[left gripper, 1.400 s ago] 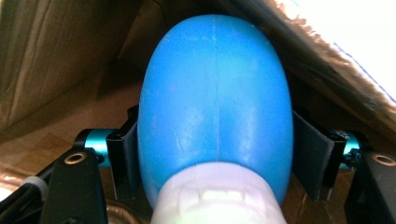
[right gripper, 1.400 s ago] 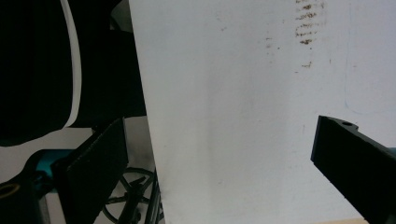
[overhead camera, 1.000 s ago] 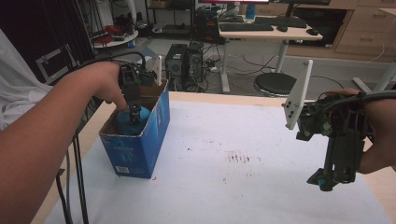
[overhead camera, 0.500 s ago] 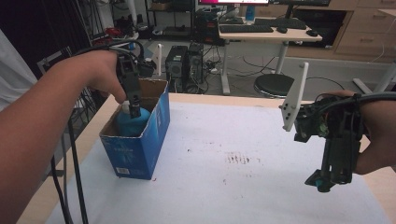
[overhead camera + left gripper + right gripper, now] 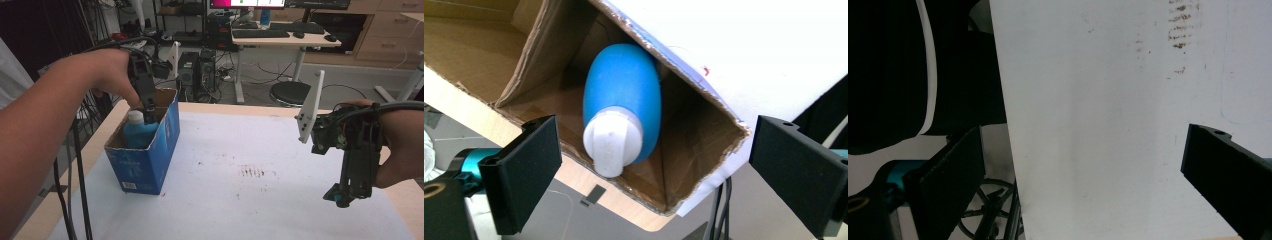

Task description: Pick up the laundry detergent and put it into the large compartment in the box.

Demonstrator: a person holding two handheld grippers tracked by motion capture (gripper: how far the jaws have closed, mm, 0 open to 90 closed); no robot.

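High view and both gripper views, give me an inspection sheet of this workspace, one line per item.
Surface: white-covered table, brownish smudges near the middle.
Job's things: blue bottle with a white cap, standing inside the open blue cardboard box at the table's left edge.
Clutter: nothing seen on the table.
Grippers: left gripper above the box, jaws just opened, wide apart, the bottle free below them; right gripper over the table's right side, open, nothing between the jaws.
Cables: black cables hang beside the table's left edge.
Surroundings: desk with keyboard, stool, computer towers on the floor.
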